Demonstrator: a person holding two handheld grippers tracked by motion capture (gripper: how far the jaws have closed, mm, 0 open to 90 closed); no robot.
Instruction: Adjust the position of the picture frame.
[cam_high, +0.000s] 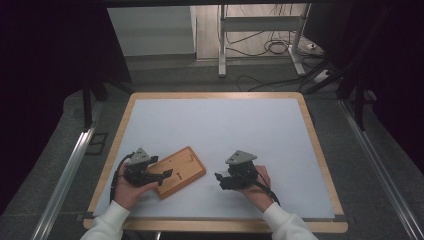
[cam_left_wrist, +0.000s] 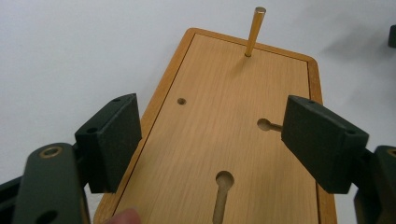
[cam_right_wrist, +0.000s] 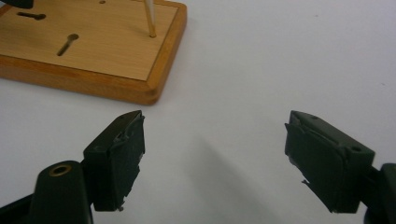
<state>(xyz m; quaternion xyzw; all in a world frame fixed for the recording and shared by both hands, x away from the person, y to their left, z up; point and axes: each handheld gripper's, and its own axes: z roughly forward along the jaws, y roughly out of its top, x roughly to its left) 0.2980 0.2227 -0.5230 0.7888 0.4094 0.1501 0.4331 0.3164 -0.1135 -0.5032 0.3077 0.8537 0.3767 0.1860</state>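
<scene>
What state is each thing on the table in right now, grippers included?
Board: flat on the table, slots and hole empty.
Pin: upright in the board's far end.
Left gripper: open, jaws either side of the board's near end, holding nothing.
Right gripper: open, empty, over the white mat, apart from the board.

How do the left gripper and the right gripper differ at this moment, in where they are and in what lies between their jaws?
The left gripper reaches over the wooden board, so its jaws frame the board's slots; the right gripper is beside the board, with bare white table between its jaws. The brass pin stands ahead of the left gripper, off to the side of the right gripper. Both are open and hold nothing.
</scene>
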